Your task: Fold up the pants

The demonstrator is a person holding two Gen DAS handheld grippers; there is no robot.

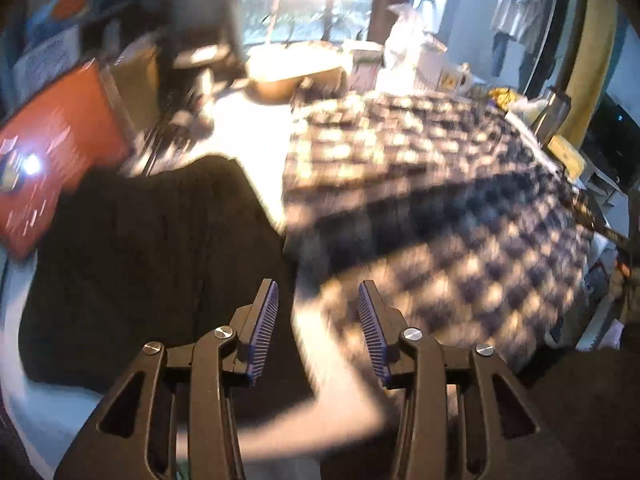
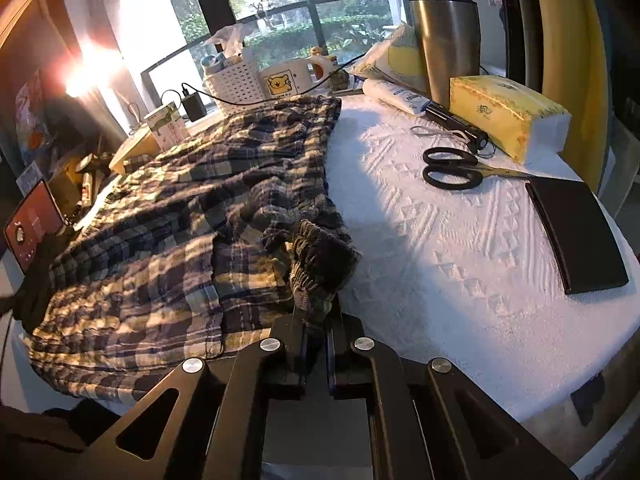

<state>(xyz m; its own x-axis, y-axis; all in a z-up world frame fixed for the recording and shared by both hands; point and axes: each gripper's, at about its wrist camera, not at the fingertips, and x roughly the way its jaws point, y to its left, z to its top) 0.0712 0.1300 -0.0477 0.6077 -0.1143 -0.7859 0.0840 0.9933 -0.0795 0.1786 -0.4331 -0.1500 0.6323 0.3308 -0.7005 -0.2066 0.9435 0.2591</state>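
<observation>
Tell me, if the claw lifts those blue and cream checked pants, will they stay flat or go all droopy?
Probably droopy. The blue and cream checked pants already lie wrinkled and bunched on the white textured table cover, so they look soft. The right gripper pinches a gathered edge; the rest would likely hang and drag behind.

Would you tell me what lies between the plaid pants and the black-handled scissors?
Nothing: in the right wrist view, only bare white textured table cover lies between the plaid pants and the scissors.

1 pants (image 2: 168,216), 1 scissors (image 2: 456,168), 1 tumbler (image 2: 448,40), 1 tissue pack (image 2: 504,116).
</observation>
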